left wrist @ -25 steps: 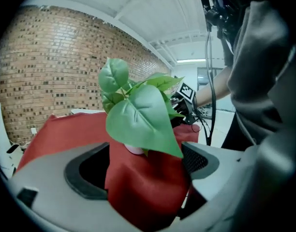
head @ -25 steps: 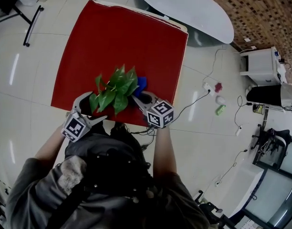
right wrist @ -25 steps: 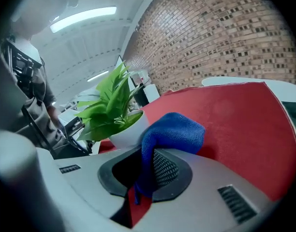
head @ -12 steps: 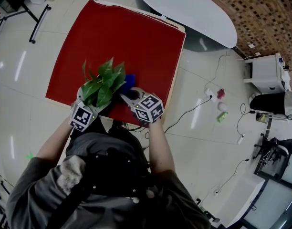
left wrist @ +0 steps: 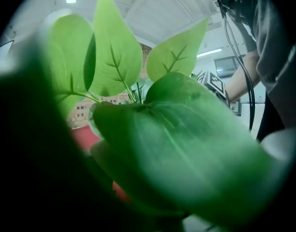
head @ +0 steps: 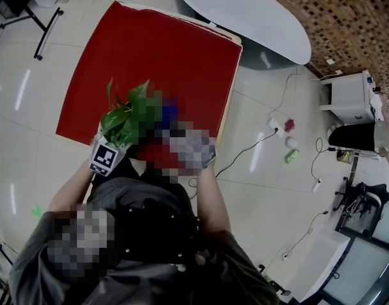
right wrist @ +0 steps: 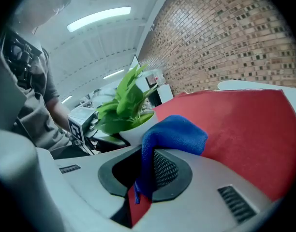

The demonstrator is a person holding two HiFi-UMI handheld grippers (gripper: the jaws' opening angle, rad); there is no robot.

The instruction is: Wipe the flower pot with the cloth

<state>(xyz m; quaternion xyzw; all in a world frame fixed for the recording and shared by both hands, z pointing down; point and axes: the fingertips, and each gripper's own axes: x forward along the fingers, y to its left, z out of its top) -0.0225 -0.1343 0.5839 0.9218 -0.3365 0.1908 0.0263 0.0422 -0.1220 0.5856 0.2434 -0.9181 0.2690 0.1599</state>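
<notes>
Right gripper [right wrist: 141,177]: fingers [right wrist: 165,170] clenched on the blue cloth [right wrist: 175,135]. One end of the cloth hangs down between the pads. The rest is bunched above and beyond the fingertips.

Flower pot [right wrist: 134,133]: white, upright on the red surface [right wrist: 244,124], near its front edge. In the right gripper view it stands just past the cloth bunch, slightly left of it. Whether cloth and pot are touching cannot be told. The pot lies outside the right fingers, not between them.

Plant [head: 126,114]: green leaves spread over the pot and hide it in the head view.

Left gripper [head: 105,157]: at the pot's left side, its marker cube just beside the leaves. Its own view is filled with blurred leaves [left wrist: 172,144], so I cannot tell how its fingers stand or whether they are on the pot.

In the head view the cloth shows as a blue patch just right of the plant.
</notes>
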